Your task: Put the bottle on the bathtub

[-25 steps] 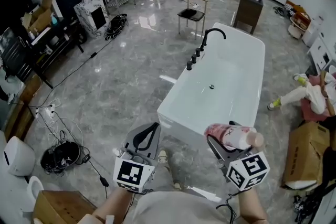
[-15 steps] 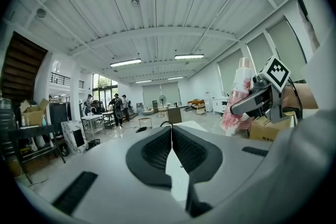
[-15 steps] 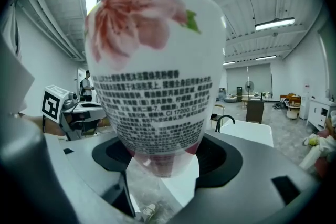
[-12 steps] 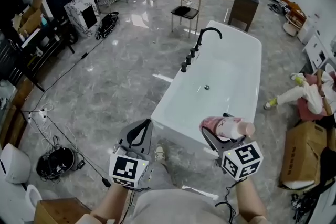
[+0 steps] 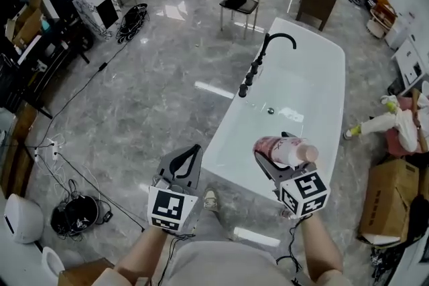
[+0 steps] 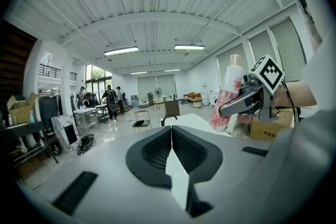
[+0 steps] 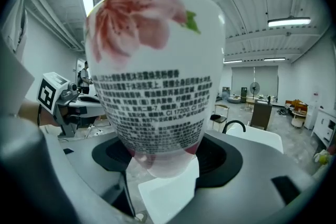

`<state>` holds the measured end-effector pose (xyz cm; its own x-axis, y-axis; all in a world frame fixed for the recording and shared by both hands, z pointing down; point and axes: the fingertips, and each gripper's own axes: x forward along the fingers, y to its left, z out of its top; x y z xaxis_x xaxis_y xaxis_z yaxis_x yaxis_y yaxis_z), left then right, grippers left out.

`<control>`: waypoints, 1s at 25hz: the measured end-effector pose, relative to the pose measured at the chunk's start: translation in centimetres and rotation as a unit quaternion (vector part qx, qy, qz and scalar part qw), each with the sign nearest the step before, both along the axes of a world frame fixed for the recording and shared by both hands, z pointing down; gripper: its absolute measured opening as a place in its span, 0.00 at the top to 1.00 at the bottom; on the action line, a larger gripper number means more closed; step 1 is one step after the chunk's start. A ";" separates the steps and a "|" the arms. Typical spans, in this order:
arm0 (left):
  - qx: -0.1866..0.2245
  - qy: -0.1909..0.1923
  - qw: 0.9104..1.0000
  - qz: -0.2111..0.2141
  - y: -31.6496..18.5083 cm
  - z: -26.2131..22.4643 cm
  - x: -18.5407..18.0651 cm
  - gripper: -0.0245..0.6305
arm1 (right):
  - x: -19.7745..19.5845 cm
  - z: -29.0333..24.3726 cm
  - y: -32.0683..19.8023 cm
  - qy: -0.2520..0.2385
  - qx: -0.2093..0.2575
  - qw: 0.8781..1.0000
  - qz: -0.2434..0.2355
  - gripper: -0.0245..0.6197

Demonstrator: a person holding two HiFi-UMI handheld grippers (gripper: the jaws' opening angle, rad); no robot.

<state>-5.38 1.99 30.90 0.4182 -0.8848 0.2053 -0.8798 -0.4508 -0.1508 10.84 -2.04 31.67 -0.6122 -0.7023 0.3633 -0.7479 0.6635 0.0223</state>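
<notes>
Your right tongs (image 5: pixel 271 159) are clenched on the flower-printed bottle (image 5: pixel 285 151), gripping its lower end, and its cap points to your right. You hold the bottle in the air above the near end of the white bathtub (image 5: pixel 218 144), not resting on the rim. Your left tongs (image 5: pixel 192 156) are clenched together on nothing, near the tub's near corner.

Bright ceiling lights (image 6: pixel 122 51) glare off floor (image 5: pixel 154 97); fisheye edges.
</notes>
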 end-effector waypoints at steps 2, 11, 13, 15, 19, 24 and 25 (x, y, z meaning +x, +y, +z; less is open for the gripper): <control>-0.004 0.000 1.000 0.007 -3.1 0.6 -0.9 0.93 | -1.3 1.0 -3.5 -0.009 -0.010 1.000 0.004 0.38; -0.041 -0.004 0.999 0.027 -15.2 5.4 -4.3 0.93 | -5.3 7.2 -16.6 0.036 -0.028 0.999 0.002 0.38; -0.046 -0.004 0.999 0.024 -17.2 6.2 -5.2 0.93 | -5.9 8.6 -18.6 0.047 -0.032 0.998 -0.004 0.38; -0.049 -0.005 0.999 0.020 -18.9 7.1 -5.8 0.93 | -6.4 9.9 -20.4 0.055 -0.034 0.998 -0.011 0.38; -0.064 -0.006 0.998 0.020 -21.7 9.7 -6.0 0.93 | -6.5 12.9 -23.3 0.070 -0.048 0.996 -0.018 0.38; -0.081 -0.004 0.997 0.019 -24.8 12.8 -5.4 0.93 | -6.6 16.7 -26.5 0.091 -0.058 0.993 -0.037 0.38; -0.085 -0.003 0.996 0.017 -25.3 13.4 -5.4 0.93 | -6.8 17.4 -26.9 0.094 -0.061 0.993 -0.042 0.38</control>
